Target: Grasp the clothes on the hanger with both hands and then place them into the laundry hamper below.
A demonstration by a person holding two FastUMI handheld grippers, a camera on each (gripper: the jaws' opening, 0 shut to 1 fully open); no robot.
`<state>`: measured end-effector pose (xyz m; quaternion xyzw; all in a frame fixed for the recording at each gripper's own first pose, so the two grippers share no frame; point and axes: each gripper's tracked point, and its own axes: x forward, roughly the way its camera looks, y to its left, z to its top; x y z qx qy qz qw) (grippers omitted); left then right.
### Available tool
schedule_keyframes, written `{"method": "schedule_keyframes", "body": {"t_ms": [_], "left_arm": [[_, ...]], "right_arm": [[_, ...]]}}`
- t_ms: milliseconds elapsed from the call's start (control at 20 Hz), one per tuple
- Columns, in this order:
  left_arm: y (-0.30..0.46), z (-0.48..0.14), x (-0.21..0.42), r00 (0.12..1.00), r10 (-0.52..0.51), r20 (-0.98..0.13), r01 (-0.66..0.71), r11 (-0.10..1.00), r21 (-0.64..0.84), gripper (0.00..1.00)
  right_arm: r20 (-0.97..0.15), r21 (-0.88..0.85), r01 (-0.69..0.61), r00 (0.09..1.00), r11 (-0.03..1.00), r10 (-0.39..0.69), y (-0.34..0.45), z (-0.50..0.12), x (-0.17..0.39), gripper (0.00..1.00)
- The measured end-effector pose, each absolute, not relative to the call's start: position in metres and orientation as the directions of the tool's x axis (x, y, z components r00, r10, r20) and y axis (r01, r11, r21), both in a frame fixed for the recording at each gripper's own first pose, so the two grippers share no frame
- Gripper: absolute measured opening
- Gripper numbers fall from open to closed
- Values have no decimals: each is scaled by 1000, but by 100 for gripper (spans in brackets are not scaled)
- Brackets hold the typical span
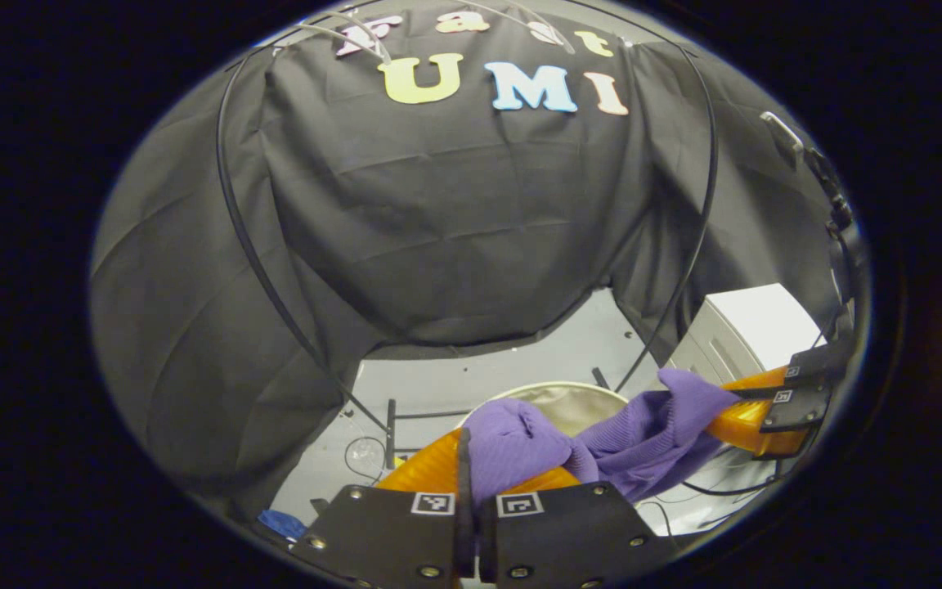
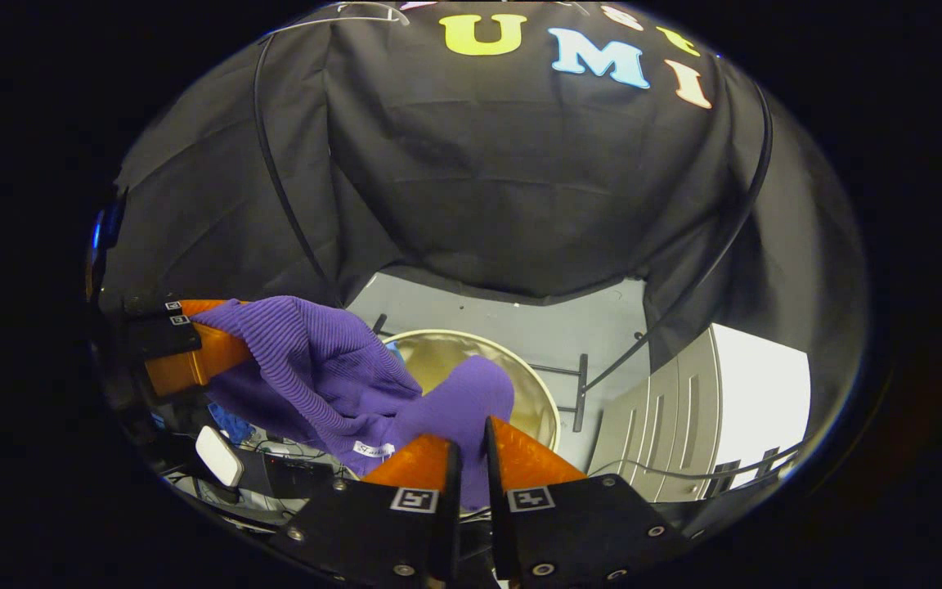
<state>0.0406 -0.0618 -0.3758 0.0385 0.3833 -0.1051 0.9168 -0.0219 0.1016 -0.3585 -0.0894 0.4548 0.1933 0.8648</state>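
A purple ribbed garment (image 1: 602,438) hangs stretched between both grippers, above the round laundry hamper (image 1: 569,401). My left gripper (image 1: 471,458) is shut on one bunched end of the cloth. Farther right in the left gripper view, the right gripper (image 1: 753,413) pinches the other end. In the right gripper view, my right gripper (image 2: 471,446) is shut on the garment (image 2: 332,360), which sags over the hamper (image 2: 471,360). The left gripper (image 2: 193,352) holds the far end at the left. A small white label shows on the fabric's lower edge.
A white cabinet (image 2: 733,409) stands to the right of the hamper, also seen as the cabinet (image 1: 745,327) in the left gripper view. A black metal rack frame (image 2: 581,384) stands on the pale floor behind the hamper. Cables and a blue cloth (image 1: 283,523) lie at the lower left.
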Motion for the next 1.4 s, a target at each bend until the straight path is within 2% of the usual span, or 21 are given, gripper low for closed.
{"method": "schedule_keyframes", "body": {"t_ms": [50, 100, 150, 350, 400, 500, 550, 950, 1000, 1100, 1150, 1250, 1300, 1400], "left_arm": [[-63, -378, 34, 668, -165, -725, 226, 974, -13, 6], [-62, -383, 29, 660, -165, -733, 227, 974, -15, 7], [-64, -382, 29, 663, -169, -729, 229, 973, -17, 22], [-66, -353, 34, 723, -186, -665, 232, 973, -19, 83], [-65, -341, 38, 743, -185, -643, 232, 973, -12, 98], [-61, -313, 43, 781, -182, -598, 225, 974, -2, 99], [-59, -297, 47, 800, -181, -572, 219, 976, -2, 93], [-37, -168, 67, 924, -171, -341, 174, 984, -23, 93], [-32, -152, 67, 935, -166, -312, 169, 985, -17, 87], [-29, -122, 68, 952, -165, -258, 166, 986, -18, 99], [-27, -110, 67, 958, -167, -232, 166, 986, -22, 99], [-18, -76, 64, 971, -165, -175, 161, 986, -37, 87], [-14, -60, 62, 974, -164, -154, 159, 986, -45, 99], [-4, -30, 55, 978, -165, -128, 159, 986, -57, 99]], "right_arm": [[-821, 23, -417, 510, 909, 255, 103, -359, -23, 23], [-822, 20, -420, 509, 907, 253, 102, -361, -27, 34], [-821, 14, -420, 513, 907, 251, 101, -360, -27, 46], [-801, -8, -413, 548, 910, 242, 97, -349, -26, 77], [-790, -7, -409, 561, 912, 246, 97, -344, -25, 90], [-759, 5, -401, 594, 916, 265, 100, -328, -19, 94], [-739, 5, -399, 616, 917, 272, 100, -315, -14, 94], [-520, 8, -347, 800, 938, 301, 93, -195, 13, 94], [-488, 12, -338, 819, 941, 301, 91, -179, 16, 94], [-425, 20, -316, 856, 948, 294, 87, -149, 23, 92], [-390, 26, -307, 873, 951, 293, 85, -133, 25, 94], [-318, 35, -293, 903, 955, 289, 79, -98, 29, 93], [-281, 34, -285, 917, 958, 282, 74, -82, 27, 93], [-217, 36, -261, 940, 965, 262, 63, -55, 27, 92]]}}
